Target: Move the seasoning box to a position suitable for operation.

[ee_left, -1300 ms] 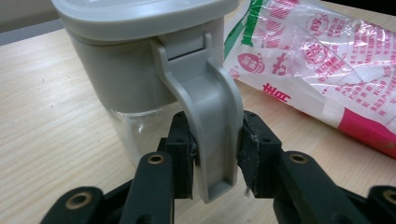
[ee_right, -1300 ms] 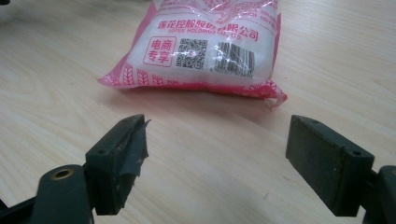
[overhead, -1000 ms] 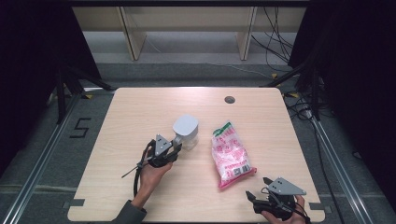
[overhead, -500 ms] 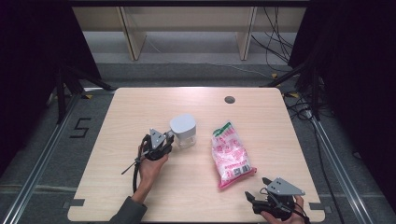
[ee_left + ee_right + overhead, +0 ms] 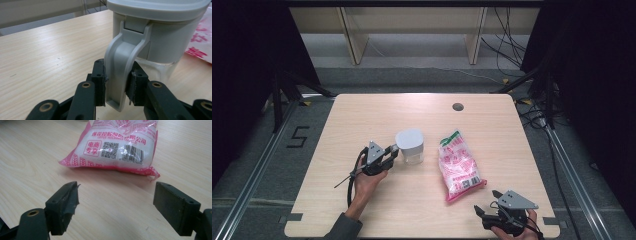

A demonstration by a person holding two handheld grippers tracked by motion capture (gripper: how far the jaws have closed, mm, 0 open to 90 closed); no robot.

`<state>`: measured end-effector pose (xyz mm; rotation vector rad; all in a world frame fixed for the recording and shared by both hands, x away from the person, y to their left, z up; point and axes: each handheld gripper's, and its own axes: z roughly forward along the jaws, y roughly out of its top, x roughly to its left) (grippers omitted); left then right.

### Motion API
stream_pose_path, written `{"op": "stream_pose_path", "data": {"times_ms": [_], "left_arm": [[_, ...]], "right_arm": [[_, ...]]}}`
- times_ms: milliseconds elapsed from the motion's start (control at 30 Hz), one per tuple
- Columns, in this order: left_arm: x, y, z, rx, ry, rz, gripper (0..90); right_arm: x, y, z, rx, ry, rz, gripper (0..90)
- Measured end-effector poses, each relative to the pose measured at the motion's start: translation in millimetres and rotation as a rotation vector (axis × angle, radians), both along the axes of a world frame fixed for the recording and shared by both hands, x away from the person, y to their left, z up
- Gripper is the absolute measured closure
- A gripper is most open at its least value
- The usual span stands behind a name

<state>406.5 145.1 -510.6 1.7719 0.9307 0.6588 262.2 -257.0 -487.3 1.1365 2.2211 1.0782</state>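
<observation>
left hand-held gripper (image 5: 117, 93) clamped on the jug handle (image 5: 122, 72), jaws just closing; right hand-held gripper (image 5: 116, 207) released near the pink bag (image 5: 120, 145). next, probably lifting steadily.

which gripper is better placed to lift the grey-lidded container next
Left. The left gripper already has its jaws closed on the container's handle. The right gripper sits open near the table's front edge, facing the pink bag.
</observation>
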Motion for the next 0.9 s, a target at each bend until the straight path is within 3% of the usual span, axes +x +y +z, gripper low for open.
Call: {"op": "stream_pose_path", "data": {"times_ms": [67, 133, 300, 367, 433, 467, 533, 567, 700, 900], "left_arm": [[-1.7, -0.5, -0.3, -0.004, 0.002, -0.006, 70.2], [-7.7, -0.9, 0.7, 0.005, 0.004, -0.038, 70.2], [-12.7, -3.4, 0.0, -0.004, 0.002, -0.085, 70.2], [-13.2, -3.3, 0.0, 0.006, -0.003, -0.092, 70.1], [-14.4, -4.3, 0.0, -0.004, 0.004, -0.103, 70.1], [-14.4, -5.1, -0.2, -0.008, 0.003, -0.11, 70.1], [-14.7, -6.5, -0.3, -0.009, 0.001, -0.128, 70.1], [-14.7, -6.9, -0.4, -0.008, 0.001, -0.134, 70.1], [-13.9, -11.1, 0.1, 0.0, 0.003, -0.151, 70.1], [-11.4, -12.8, 0.8, -0.012, 0.014, -0.157, 69.9]], "right_arm": [[-1.2, 1.2, 0.3, 0.009, 0.008, -0.01, 21.1], [0.8, 0.0, 0.4, 0.006, -0.004, 0.024, 21.3], [0.8, 0.6, 0.2, 0.016, 0.005, 0.018, 21.4], [-1.4, 2.0, 0.7, 0.013, 0.016, -0.013, 21.6], [0.8, 0.7, 0.3, -0.003, -0.009, 0.009, 21.7], [-0.3, 2.6, 0.0, 0.026, 0.016, 0.006, 21.7], [-1.8, 3.2, 0.7, 0.026, 0.024, -0.005, 21.7], [0.6, 0.5, 0.8, -0.008, -0.022, 0.015, 21.7], [1.0, 2.2, -0.2, 0.015, 0.005, 0.027, 21.7], [1.2, -0.1, 0.6, -0.006, -0.008, 0.017, 21.7]]}}
